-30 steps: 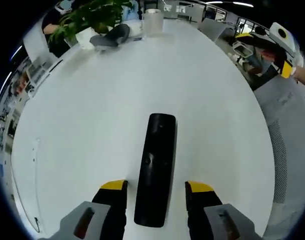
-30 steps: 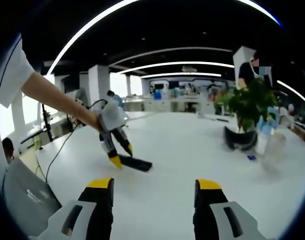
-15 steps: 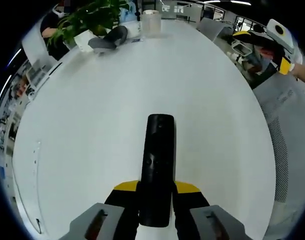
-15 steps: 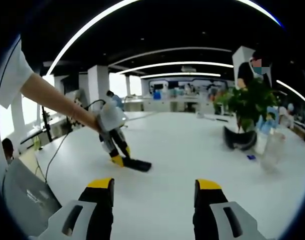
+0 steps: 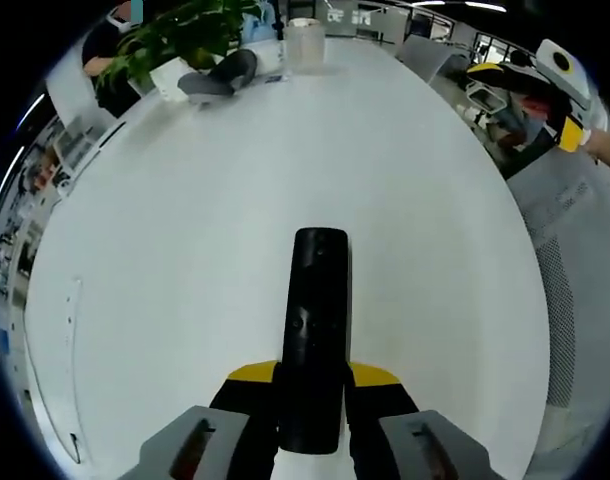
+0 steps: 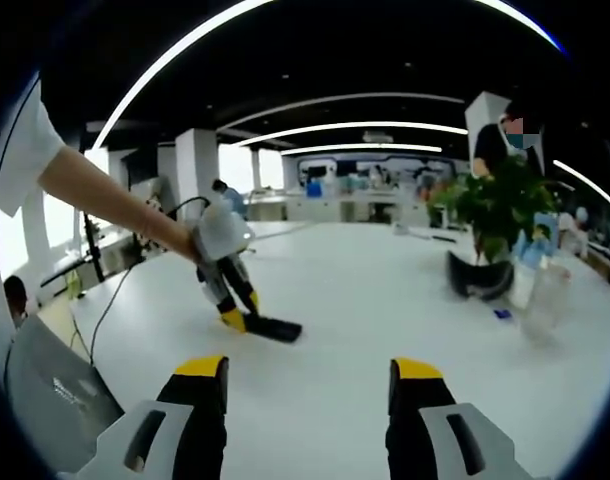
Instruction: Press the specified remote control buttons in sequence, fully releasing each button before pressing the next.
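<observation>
White and wide, the bench (image 5: 185, 250) carries the black remote (image 5: 315, 330), which lies flat near its middle. The left gripper (image 5: 313, 385) is closed on the remote's near end; the right gripper (image 6: 310, 375) is held wide above the bench. The remote should be kept steady and buttons pressed squarely. One second ago the left jaws were apart beside it.

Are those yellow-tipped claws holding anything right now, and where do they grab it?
The left gripper clamps the black remote control by its near end. The right gripper holds nothing.
</observation>
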`<action>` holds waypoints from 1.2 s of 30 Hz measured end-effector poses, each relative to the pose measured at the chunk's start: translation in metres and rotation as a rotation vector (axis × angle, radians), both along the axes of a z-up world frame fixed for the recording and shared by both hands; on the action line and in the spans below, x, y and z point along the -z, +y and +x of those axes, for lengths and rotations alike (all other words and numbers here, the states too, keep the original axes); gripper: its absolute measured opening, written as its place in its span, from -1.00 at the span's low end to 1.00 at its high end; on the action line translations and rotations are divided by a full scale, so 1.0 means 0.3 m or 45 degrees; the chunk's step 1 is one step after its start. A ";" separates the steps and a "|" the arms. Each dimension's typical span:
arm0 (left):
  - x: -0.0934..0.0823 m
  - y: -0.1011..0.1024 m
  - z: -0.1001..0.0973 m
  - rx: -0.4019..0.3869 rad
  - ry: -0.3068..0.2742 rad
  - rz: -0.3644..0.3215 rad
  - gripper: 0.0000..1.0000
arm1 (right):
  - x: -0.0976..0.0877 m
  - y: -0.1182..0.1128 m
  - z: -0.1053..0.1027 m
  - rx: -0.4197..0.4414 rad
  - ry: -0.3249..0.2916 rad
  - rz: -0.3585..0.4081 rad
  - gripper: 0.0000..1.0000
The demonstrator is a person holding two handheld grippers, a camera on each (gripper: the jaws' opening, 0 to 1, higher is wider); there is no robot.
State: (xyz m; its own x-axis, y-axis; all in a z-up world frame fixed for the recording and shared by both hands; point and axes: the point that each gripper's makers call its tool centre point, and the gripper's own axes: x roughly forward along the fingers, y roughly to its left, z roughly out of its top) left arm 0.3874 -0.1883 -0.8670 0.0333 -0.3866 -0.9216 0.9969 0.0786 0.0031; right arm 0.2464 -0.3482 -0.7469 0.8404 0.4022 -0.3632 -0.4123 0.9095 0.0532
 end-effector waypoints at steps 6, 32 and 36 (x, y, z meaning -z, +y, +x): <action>-0.001 0.008 -0.013 -0.014 0.007 -0.018 -0.52 | 0.003 0.004 -0.001 -0.013 0.007 -0.008 0.27; 0.000 0.027 -0.077 0.001 0.005 -0.013 -0.52 | 0.003 0.004 -0.002 -0.022 0.004 -0.022 0.25; 0.001 0.030 -0.083 -0.002 0.008 -0.013 -0.52 | 0.003 0.006 -0.002 -0.025 0.003 -0.024 0.25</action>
State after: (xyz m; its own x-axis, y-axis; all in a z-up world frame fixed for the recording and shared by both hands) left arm 0.3626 -0.1793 -0.8674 0.0279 -0.3958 -0.9179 0.9968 0.0804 -0.0044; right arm 0.2457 -0.3463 -0.7476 0.8314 0.4121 -0.3728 -0.4303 0.9019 0.0374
